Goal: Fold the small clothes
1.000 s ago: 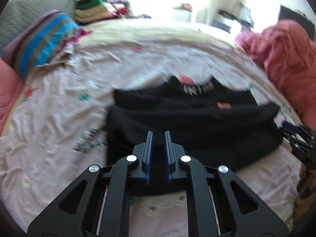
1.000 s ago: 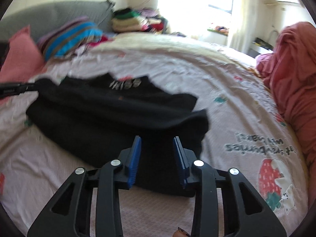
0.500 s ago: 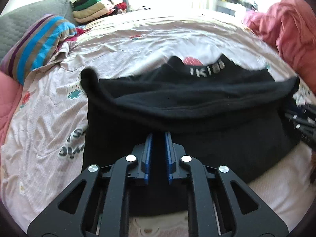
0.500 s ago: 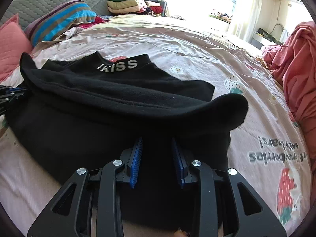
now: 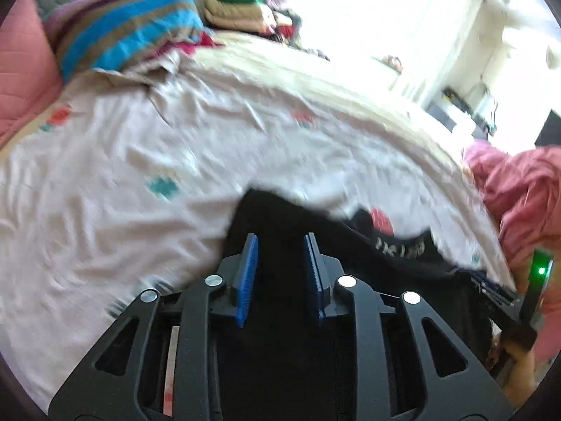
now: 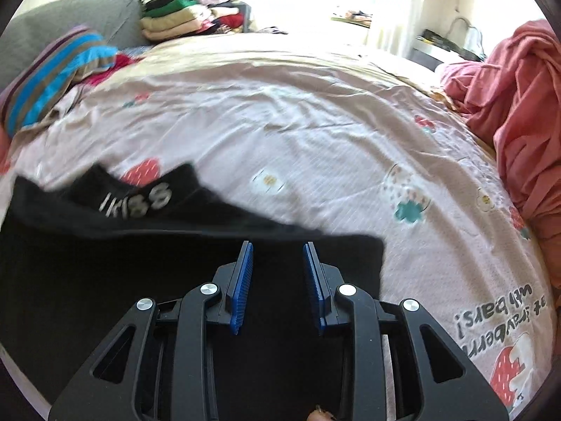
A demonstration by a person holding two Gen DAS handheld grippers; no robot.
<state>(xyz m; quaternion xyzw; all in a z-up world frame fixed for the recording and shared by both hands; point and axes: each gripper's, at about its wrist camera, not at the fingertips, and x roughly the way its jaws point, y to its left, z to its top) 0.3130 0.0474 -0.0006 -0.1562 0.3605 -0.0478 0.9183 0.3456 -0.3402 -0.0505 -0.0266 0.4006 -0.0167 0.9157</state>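
- a black garment (image 6: 147, 280) is spread on a patterned bedsheet (image 6: 315, 147).
- the left gripper (image 5: 280, 238) and right gripper (image 6: 277, 245) are held above it, jaws apart, nothing clamped.

A wide bed with a pale pink printed sheet (image 6: 315, 133) – strawberries, small flowers and some text – carries everything. A folded black fleece garment with white letters at the neck (image 6: 140, 263) lies on its near part. A crumpled salmon-pink blanket (image 6: 522, 112) sits at the right edge. At the far left are a striped blue, purple and brown pillow (image 5: 119, 35), a pink quilted cushion (image 5: 21, 80) – and behind them a stack of folded clothes (image 6: 182, 17).
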